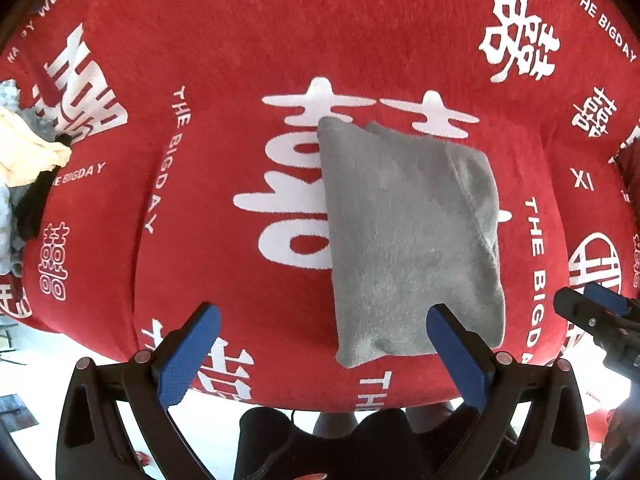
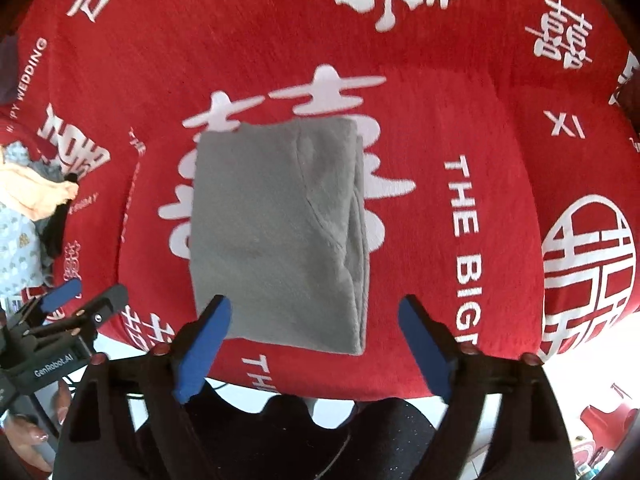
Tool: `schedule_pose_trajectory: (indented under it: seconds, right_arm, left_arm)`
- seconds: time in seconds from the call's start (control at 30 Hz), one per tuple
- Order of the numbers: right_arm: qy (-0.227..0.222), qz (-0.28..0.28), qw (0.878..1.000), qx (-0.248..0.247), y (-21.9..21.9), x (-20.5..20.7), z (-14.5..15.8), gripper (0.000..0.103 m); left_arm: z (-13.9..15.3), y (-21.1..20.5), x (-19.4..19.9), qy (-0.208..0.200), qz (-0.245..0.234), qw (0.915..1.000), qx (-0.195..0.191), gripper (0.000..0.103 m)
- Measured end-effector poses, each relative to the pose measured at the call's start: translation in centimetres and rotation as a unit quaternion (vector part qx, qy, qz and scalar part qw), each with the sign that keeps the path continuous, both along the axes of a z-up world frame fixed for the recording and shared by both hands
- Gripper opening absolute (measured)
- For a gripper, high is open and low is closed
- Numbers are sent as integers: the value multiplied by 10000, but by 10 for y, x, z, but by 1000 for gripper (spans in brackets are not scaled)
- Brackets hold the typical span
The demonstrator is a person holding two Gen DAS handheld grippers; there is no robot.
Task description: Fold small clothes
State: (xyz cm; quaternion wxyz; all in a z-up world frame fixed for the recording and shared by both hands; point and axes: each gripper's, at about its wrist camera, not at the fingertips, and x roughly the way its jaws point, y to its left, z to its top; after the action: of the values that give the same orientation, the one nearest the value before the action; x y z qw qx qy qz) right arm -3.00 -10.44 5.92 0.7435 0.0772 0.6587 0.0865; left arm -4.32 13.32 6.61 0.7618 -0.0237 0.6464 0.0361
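Observation:
A grey fleecy garment (image 1: 408, 236) lies folded into a rough rectangle on the red printed cloth (image 1: 240, 40), near its front edge. It also shows in the right wrist view (image 2: 276, 232). My left gripper (image 1: 324, 316) is open and empty, hovering just in front of the garment's left near corner. My right gripper (image 2: 314, 308) is open and empty, its fingers astride the garment's near edge without holding it. The right gripper also shows at the right edge of the left wrist view (image 1: 592, 312).
A heap of loose clothes, cream, black and patterned (image 1: 28, 168), lies at the cloth's left edge; it also shows in the right wrist view (image 2: 28, 208). The red cloth (image 2: 500, 120) carries white characters and lettering. White floor lies below the front edge.

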Motion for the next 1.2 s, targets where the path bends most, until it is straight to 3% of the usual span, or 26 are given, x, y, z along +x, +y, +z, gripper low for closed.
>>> schedule_pose_trajectory:
  seconds: [0.1,0.13,0.17,0.63,1.2]
  right_arm:
    - [-125,109,9998,-139,6,0,9,95]
    - [-129,147,9996,-202,9,-1,10,102]
    - [-140,176,9994,-270,11,-1,12,103]
    - [347,62,9981,-511,20,-7,22,103]
    - [187,127,9973,-702,29,-3,41,103]
  left_arm:
    - [5,0,-1,17,-67,9999,77,103]
    - [6,0,-1,58,-84,9999,85,103]
    - [6,0,-1,84,-85,9999,83,103]
    - [21,-1,-8,286,-80,9995,142,103]
    - [34,-9,-5,341,-319,9987,199,103]
